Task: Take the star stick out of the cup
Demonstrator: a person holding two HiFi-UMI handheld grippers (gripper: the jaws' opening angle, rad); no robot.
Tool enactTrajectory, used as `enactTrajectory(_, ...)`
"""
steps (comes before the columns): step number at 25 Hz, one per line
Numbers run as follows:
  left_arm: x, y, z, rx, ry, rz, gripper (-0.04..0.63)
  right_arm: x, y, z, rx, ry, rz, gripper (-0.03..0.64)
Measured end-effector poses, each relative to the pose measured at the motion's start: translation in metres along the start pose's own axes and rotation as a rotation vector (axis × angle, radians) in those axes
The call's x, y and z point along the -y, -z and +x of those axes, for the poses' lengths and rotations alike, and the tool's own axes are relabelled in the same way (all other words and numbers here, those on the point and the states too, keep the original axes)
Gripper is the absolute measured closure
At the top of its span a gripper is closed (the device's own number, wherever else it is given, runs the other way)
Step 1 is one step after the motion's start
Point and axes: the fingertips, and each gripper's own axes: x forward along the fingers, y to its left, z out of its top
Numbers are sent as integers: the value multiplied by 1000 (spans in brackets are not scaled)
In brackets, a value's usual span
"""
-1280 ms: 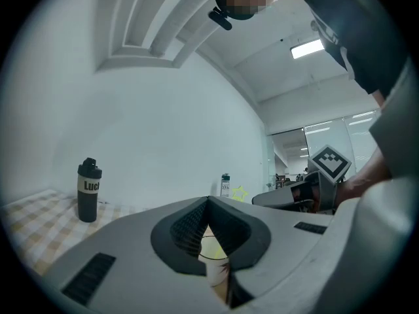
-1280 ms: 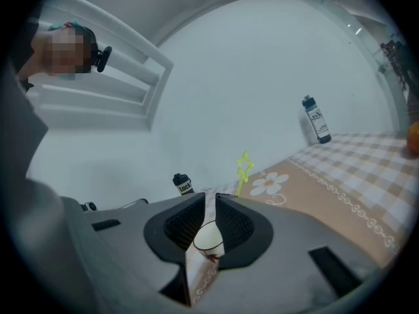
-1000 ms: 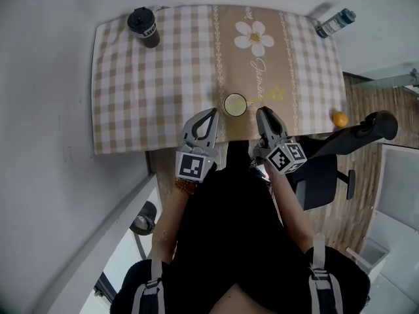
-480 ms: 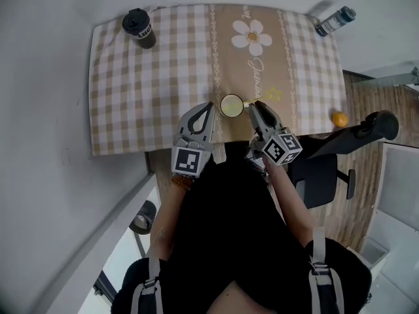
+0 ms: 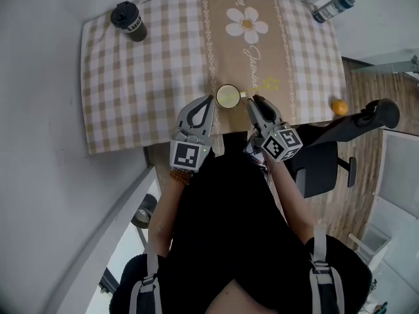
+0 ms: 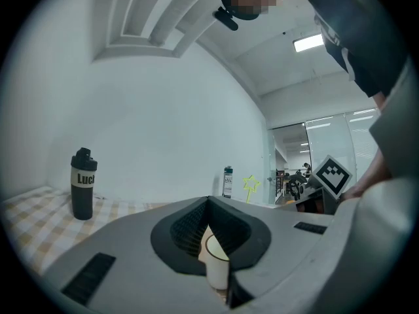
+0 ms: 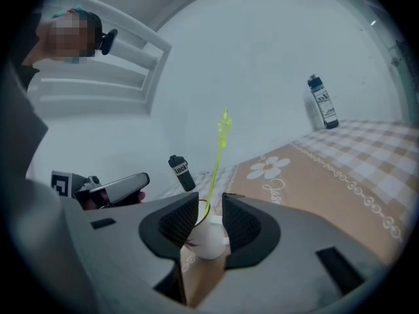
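1. The right gripper's jaws are spread, with the star stick standing between them
2. The stem should be pinched just above the cup ahead, then lifted straight up
3. The cup could be steadied by the left gripper, tips together, beside it

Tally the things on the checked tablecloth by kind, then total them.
Drink bottles: 2 (black lidded tumbler, clear plastic water bottle)
White round cup: 1
Yellow plastic star stick: 1
Small round orange fruit at the cloth's right edge: 1
Total: 5
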Motion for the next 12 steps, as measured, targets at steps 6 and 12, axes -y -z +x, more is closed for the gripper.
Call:
enactTrajectory(6,0,2,-2,-6,6,1,594,-1,-2,5,5,-1,-13,499)
enactTrajectory(12,-4,2,-4,-12,-2,3,594,2,-2,11,2,-8,0,499)
